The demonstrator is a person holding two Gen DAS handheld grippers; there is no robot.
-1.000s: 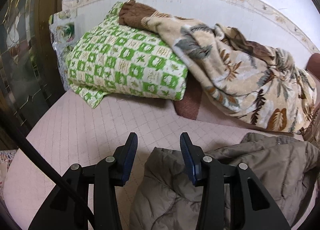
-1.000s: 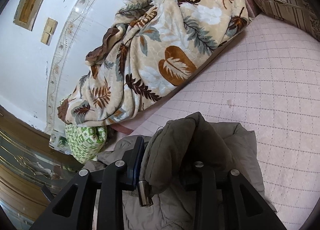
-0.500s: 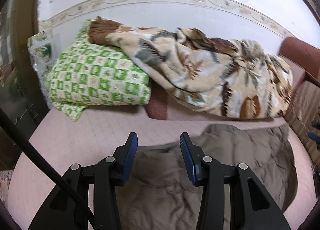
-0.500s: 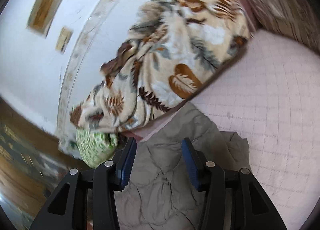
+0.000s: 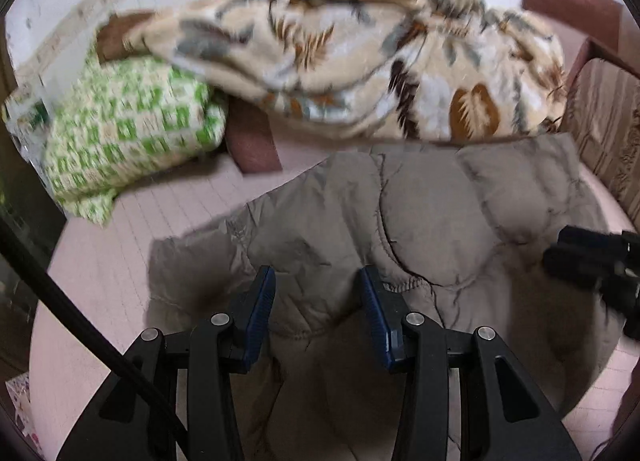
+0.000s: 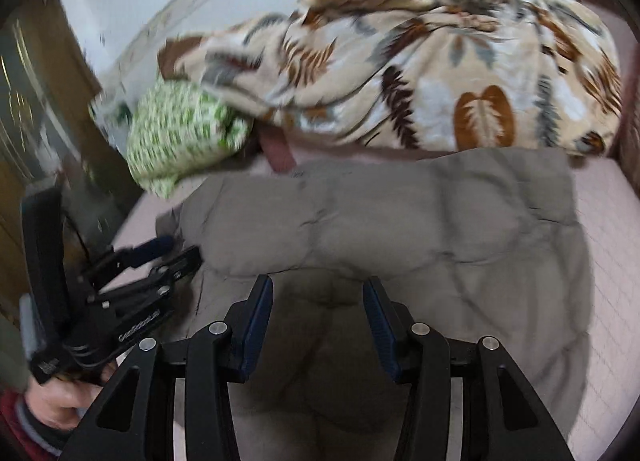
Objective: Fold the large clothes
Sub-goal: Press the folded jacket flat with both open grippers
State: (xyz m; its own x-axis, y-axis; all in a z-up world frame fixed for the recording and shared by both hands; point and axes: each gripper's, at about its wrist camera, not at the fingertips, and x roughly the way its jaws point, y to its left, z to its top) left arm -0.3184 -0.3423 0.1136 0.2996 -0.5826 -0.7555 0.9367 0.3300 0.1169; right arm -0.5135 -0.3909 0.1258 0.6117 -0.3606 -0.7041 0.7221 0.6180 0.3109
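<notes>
A padded grey-brown jacket (image 5: 420, 221) is lying spread across the pink quilted bed cover (image 5: 120, 253), just in front of a heaped leaf-print blanket (image 5: 380, 73) and a green checked pillow (image 5: 128, 133) that are sitting against the wall. The person is holding both tools low over the garment's near side. The left gripper (image 5: 316, 313) is hanging above the near-left part of the jacket with its jaws apart and nothing pinched between them; the fabric is lying below the blue pads, not in them. The right gripper (image 6: 318, 321) is hovering over the near middle, jaws likewise apart and empty, with a puffy fold of the jacket bulging just beyond its tips. From the right wrist view the left gripper (image 6: 160, 261) is showing at the jacket's left edge, with the person's hand (image 6: 60, 397) wrapped round its handle. By my reckoning the jacket is only partly folded, one band already lying doubled over along the far side, and the step in hand is taking fresh hold for the next fold. To do that well, each gripper should be pinching an outer edge or corner rather than the thick middle, taking all the layers together, since this slippery padding will likely slide and spring back. Lifting both sides evenly and laying the flap down flat should be keeping the quilting from bunching up.
</notes>
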